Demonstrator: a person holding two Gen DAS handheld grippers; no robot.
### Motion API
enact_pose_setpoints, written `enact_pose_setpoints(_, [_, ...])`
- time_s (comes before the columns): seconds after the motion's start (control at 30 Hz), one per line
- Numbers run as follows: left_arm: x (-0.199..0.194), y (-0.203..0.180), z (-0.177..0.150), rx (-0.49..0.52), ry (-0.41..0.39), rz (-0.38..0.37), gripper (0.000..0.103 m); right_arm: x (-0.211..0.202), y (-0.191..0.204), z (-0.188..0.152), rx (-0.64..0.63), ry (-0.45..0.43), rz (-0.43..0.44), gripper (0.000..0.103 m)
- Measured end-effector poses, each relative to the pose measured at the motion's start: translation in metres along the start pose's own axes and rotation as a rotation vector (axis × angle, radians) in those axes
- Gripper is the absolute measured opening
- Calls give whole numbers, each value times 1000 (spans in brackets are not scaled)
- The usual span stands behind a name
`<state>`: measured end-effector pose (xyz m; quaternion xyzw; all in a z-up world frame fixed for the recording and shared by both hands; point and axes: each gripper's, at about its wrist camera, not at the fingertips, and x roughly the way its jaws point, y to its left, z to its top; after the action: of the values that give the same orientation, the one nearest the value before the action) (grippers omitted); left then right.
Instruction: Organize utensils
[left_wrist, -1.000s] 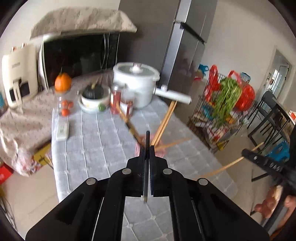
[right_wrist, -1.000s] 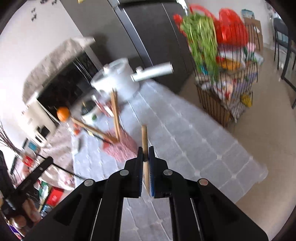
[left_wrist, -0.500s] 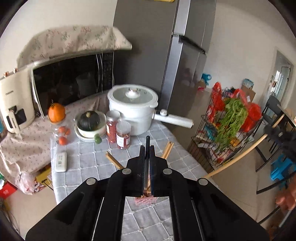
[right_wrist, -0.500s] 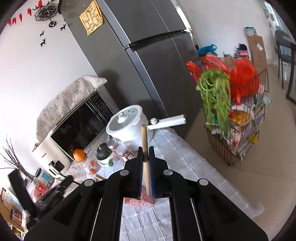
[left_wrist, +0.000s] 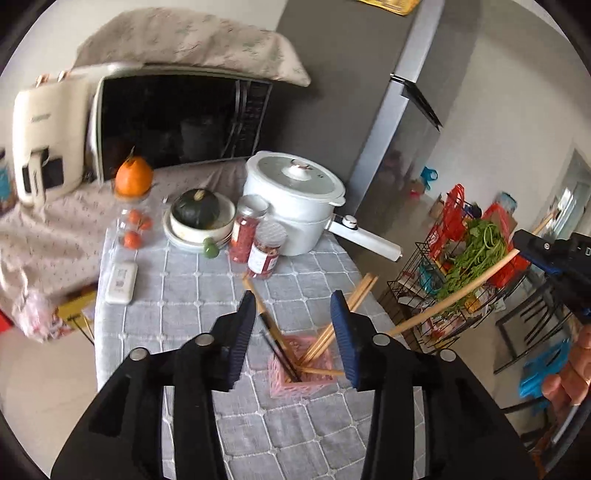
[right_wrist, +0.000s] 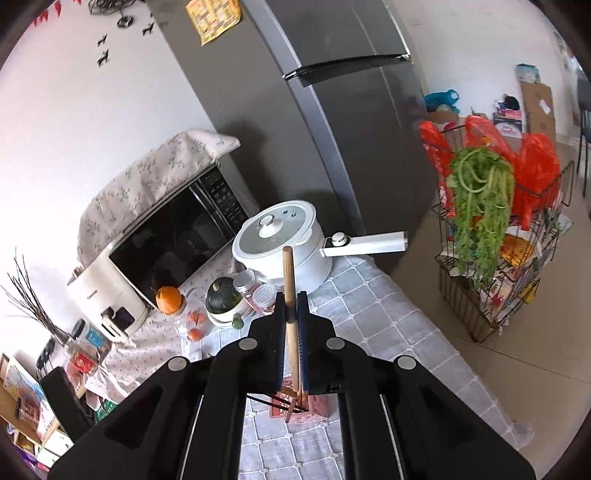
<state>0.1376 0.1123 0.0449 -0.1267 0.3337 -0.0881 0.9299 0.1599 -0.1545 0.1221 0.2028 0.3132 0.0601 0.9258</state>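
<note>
Your left gripper (left_wrist: 293, 332) has its fingers (left_wrist: 244, 328) opening, with nothing pressed between them; seen between them, below, is the pink basket (left_wrist: 300, 380). Your right gripper (right_wrist: 291, 325) has its fingers clenched on a wooden chopstick (right_wrist: 290, 295), which runs up past the fingertips and down toward the basket. In the left wrist view that same chopstick slants from the right gripper at the frame's right edge down toward the basket.

The pink basket sits on the grey quilted counter (left_wrist: 177, 295), directly ahead of both grippers. It holds several wooden chopsticks (left_wrist: 347, 306) leaning outward to the right, and a dark chopstick (left_wrist: 273, 339) beside a light one leaning to the left.

Farther along the counter you have two red-filled jars (left_wrist: 255, 240) standing side by side, then a bowl with a dark green squash (left_wrist: 197, 214), a white remote (left_wrist: 121, 282), and an orange fruit (left_wrist: 133, 176) atop a clear jar. A white lidded pot (left_wrist: 293, 199) with a long handle stands behind the jars. Beyond it are a microwave (left_wrist: 177, 122) under a cloth and a grey refrigerator (right_wrist: 332, 92).
</note>
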Motion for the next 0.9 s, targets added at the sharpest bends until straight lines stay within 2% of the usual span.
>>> enact_pose_setpoints(0.23, [13, 25, -15, -52, 47, 6, 40, 36, 20, -16, -44, 54, -41, 6])
enact_pose_setpoints(0.33, [12, 27, -15, -54, 37, 5, 40, 55, 24, -24, -51, 68, -50, 6])
enact_pose_setpoints(0.4, [7, 27, -14, -40, 11, 23, 43, 68, 28, -33, -62, 69, -50, 6])
enact_pose_setpoints(0.47, [0, 28, -14, -33, -20, 49, 56, 79, 30, -41, -71, 83, -38, 7])
enact_pose_setpoints(0.53, [-6, 29, -13, -33, -53, 66, 64, 87, 35, -51, -87, 107, -11, 10])
enact_pose_setpoints(0.57, [-10, 29, -13, -27, -69, 80, 66, 88, 38, -53, -95, 110, -4, 13])
enact_pose_setpoints(0.67, [-25, 26, -14, 2, -135, 139, 82, 78, 44, -59, -103, 88, 15, 26])
enact_pose_setpoints(0.77, [-33, 23, -17, 21, -161, 158, 94, 62, 41, -61, -95, 48, 8, 37])
enact_pose_setpoints(0.9, [-42, 15, -25, 44, -182, 191, 96, 38, 26, -73, -90, -2, -50, 51])
